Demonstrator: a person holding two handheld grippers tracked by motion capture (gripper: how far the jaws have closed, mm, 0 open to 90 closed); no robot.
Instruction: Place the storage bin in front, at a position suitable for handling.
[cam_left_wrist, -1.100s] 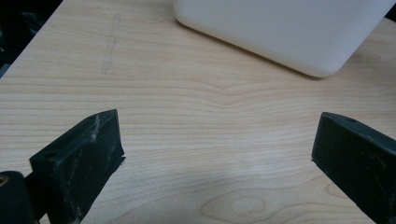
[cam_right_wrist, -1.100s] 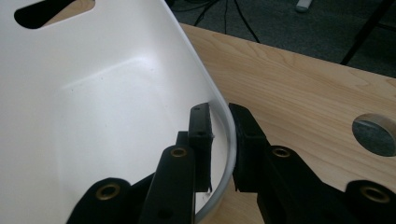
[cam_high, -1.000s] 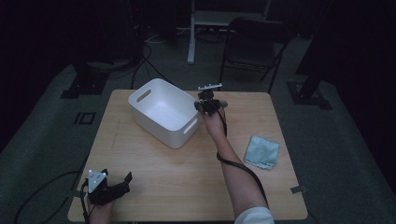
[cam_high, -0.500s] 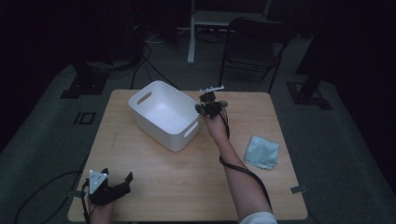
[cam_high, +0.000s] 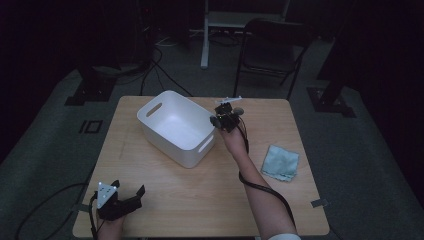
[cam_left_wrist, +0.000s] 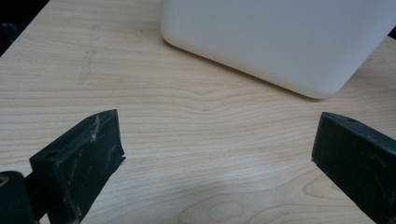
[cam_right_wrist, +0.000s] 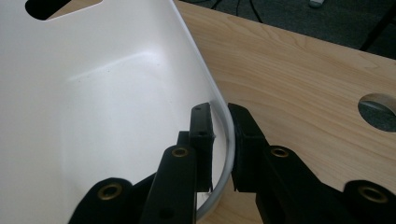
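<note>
At centre of the high view, the smooth, round-cornered white plastic bin (cam_high: 176, 128) sits on the pale wood-grain table (cam_high: 210, 195). The right gripper (cam_right_wrist: 219, 140) pinches its thin rim, a detail its own view adds. The left gripper (cam_left_wrist: 215, 154) gapes wide, holding nothing, lower left.

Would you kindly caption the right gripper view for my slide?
Right gripper clamped on the white bin's rim, above the wooden table.

Right gripper (cam_high: 218, 118) at arm's reach, jaws clamped tight, forearm extended across table, left gripper (cam_high: 131, 198) low at near edge, jaws spread wide.
</note>
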